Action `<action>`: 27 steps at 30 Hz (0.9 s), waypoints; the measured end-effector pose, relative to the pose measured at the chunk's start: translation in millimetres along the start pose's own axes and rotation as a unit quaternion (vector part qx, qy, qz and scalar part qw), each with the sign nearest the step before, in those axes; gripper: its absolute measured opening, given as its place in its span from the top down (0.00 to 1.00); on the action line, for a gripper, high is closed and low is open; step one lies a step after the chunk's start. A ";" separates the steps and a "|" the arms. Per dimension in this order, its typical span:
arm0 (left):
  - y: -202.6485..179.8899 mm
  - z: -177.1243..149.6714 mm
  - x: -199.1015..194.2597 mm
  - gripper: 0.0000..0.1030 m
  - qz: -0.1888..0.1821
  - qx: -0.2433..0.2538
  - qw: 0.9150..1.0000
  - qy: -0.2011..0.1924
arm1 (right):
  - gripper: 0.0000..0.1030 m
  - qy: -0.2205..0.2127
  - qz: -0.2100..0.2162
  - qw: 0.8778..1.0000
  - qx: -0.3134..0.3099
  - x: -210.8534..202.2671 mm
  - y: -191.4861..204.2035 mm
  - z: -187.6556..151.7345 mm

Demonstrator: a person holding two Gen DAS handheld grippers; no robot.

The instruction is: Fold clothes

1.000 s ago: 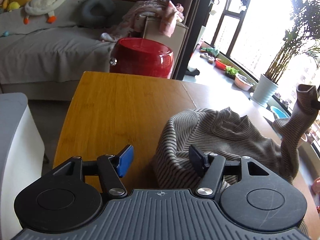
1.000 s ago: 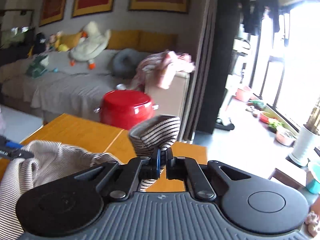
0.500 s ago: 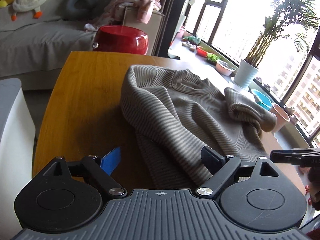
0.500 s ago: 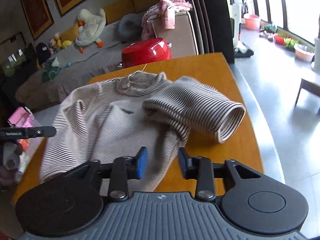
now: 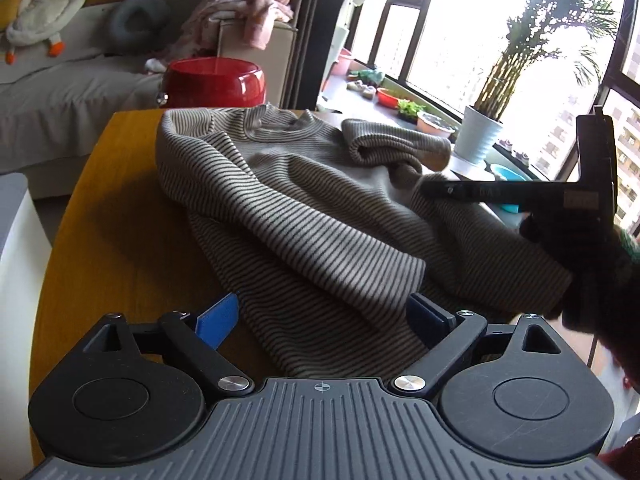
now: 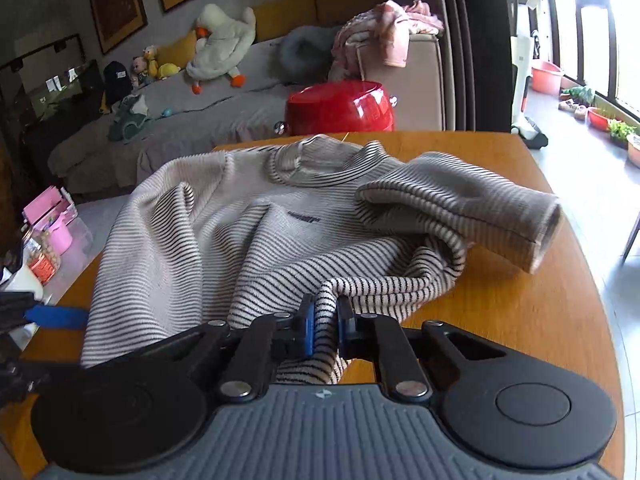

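While the left gripper (image 5: 324,316) hangs low over the near edge of the wooden table (image 5: 104,216) with its fingers spread wide, the hem of the striped sweater (image 5: 304,216) lies between them, untouched by the blue pad (image 5: 218,316) on one side and just beside the dark pad on the other. The right gripper (image 6: 325,322) has its fingers drawn close together on a bunched fold of the same sweater's lower edge, the striped cloth pinched between the blue pads and hanging a little below them. In the left wrist view that right gripper (image 5: 424,188) shows side-on above the garment's far right part, held by a dark gloved hand (image 5: 580,264). The sweater lies face up and rumpled across the middle of the table, its collar (image 6: 320,164) toward the far edge and a small dark label on its chest. One sleeve (image 6: 460,208) is folded across the body and points toward the table's right edge, its open cuff resting on bare wood. The opposite shoulder humps up near the far left corner. Beyond the far edge stands a red pot (image 6: 340,106), and behind it a grey sofa (image 6: 200,120) carries a white plush duck (image 6: 220,44) and a heap of pink cloth (image 6: 384,28). Off the table's left side sits a pink box (image 6: 50,216) with a jar beside it. A potted palm (image 5: 484,136) stands by the window.
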State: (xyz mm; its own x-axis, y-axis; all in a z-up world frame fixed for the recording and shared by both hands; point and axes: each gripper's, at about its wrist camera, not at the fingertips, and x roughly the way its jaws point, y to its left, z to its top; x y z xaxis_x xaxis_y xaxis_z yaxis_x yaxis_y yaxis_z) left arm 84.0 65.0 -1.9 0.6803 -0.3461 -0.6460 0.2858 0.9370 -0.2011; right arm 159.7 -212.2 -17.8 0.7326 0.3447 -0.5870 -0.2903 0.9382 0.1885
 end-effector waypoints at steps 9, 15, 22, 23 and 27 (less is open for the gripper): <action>10.9 -5.4 -7.8 0.05 0.031 0.006 1.000 0.002 | 0.84 -0.022 -0.109 0.986 -0.120 -51.9 -24.5 4.8; 5.2 -11.6 -20.0 0.03 0.048 0.035 0.998 0.003 | 0.72 0.019 0.094 0.975 -0.201 -91.1 60.9 -51.0; -1.9 -20.1 -52.9 0.00 0.050 0.061 0.997 -0.021 | 0.56 0.031 0.132 0.931 -0.340 -78.6 149.2 -105.8; -2.8 -21.7 -57.2 0.00 0.048 0.067 0.996 -0.023 | 0.61 0.025 0.119 0.928 -0.351 -76.0 152.7 -106.5; -13.7 -30.1 -59.4 0.00 0.035 0.104 0.994 -0.024 | 0.94 0.008 0.110 0.950 -0.293 -77.6 146.0 -79.0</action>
State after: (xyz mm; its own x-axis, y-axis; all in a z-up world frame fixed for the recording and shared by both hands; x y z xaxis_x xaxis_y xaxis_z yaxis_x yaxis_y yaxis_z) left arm 19.3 74.2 17.0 0.7340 -0.2862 -0.6159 0.3660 0.9306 0.0037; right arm 11.8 -104.5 -6.9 0.6056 0.5256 -0.5974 -0.7318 0.6629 -0.1586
